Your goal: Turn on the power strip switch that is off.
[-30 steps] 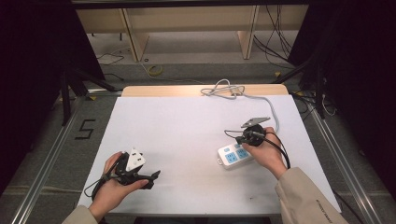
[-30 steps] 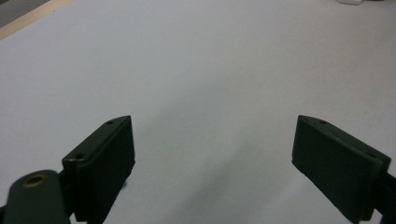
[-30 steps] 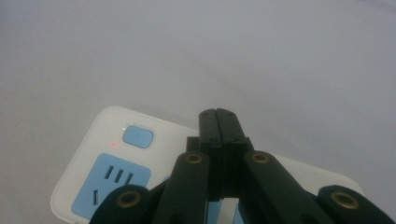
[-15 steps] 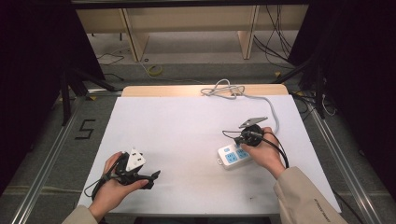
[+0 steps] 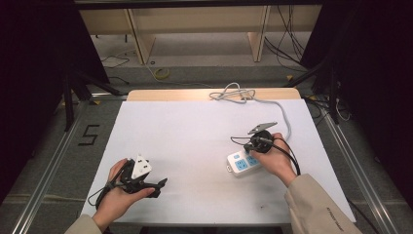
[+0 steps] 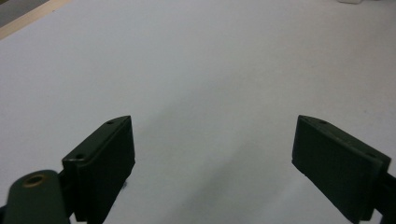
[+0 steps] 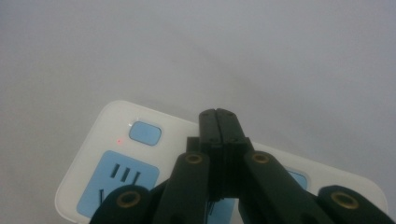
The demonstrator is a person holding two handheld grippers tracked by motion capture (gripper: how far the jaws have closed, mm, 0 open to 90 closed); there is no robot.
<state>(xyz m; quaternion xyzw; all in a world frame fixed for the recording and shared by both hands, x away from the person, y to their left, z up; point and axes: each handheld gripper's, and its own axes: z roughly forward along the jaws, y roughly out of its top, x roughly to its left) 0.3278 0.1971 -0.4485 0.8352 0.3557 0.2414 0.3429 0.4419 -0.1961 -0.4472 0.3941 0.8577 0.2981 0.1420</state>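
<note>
While our right gripper [image 7: 218, 112] hovers, fingers pressed together, the power strip [image 7: 107, 158] lies just beneath; left gripper [image 6: 212, 140] fingers spread.

Overhead forward-down view, two close jaw-level views, all sharing the white table [image 5: 195, 146].

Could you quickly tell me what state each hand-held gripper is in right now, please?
Left hand-held gripper: open, nothing between its jaws.
Right hand-held gripper: closed, empty, over the power strip.
</note>
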